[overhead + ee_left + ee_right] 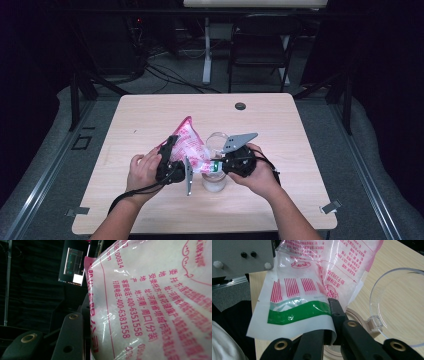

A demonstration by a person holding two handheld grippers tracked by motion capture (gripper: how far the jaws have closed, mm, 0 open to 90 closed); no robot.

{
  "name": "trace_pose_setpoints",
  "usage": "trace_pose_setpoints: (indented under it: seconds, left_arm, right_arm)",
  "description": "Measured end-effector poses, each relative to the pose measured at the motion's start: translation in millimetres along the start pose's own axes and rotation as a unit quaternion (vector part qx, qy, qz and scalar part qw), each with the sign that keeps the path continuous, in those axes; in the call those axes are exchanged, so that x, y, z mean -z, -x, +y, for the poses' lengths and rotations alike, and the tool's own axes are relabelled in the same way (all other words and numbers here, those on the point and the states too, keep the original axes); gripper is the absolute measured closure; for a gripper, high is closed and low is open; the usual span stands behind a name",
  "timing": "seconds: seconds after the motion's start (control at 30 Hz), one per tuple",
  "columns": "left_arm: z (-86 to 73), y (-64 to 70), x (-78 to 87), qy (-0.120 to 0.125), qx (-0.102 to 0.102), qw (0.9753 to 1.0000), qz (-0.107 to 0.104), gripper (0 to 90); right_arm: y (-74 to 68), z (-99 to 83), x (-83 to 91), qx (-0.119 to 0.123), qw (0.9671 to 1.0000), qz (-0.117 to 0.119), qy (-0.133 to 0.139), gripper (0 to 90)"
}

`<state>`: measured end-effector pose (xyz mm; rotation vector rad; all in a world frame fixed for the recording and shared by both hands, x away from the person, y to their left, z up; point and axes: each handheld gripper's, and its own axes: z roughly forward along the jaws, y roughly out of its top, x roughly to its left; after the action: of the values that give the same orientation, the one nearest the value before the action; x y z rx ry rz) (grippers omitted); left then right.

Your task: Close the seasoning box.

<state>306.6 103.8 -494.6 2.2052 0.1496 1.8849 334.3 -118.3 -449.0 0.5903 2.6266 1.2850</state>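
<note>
A pink-and-white printed plastic bag (189, 142) of white grains is held up over the table (280, 130) between both grippers. My left gripper (172, 146) grips the bag's left side. In the left gripper view the bag (155, 297) presses against the one visible jaw and hides the other. My right gripper (331, 323) is shut on the bag's green-striped corner (297, 312), and in the high view it (214, 165) sits by the bag's lower right. Under that corner stands a clear jar (214, 182) with its round clear lid (397, 307) swung open.
A small dark round disc (240, 106) lies near the table's far edge. A black chair (260, 45) and a white table leg (206, 50) stand beyond the table. The grey plate (242, 255) of the left gripper sits close to the bag.
</note>
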Motion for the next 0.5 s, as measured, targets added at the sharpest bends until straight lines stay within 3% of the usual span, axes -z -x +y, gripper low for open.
trace_pose_setpoints:
  seconds: [0.5]
  left_arm:
    - [1.1,-0.3,2.3,0.000,-0.011,0.9999,0.004,61.4]
  right_arm:
    - [0.8,-1.0,-1.2,0.001,1.0000,0.003,-0.004,90.0]
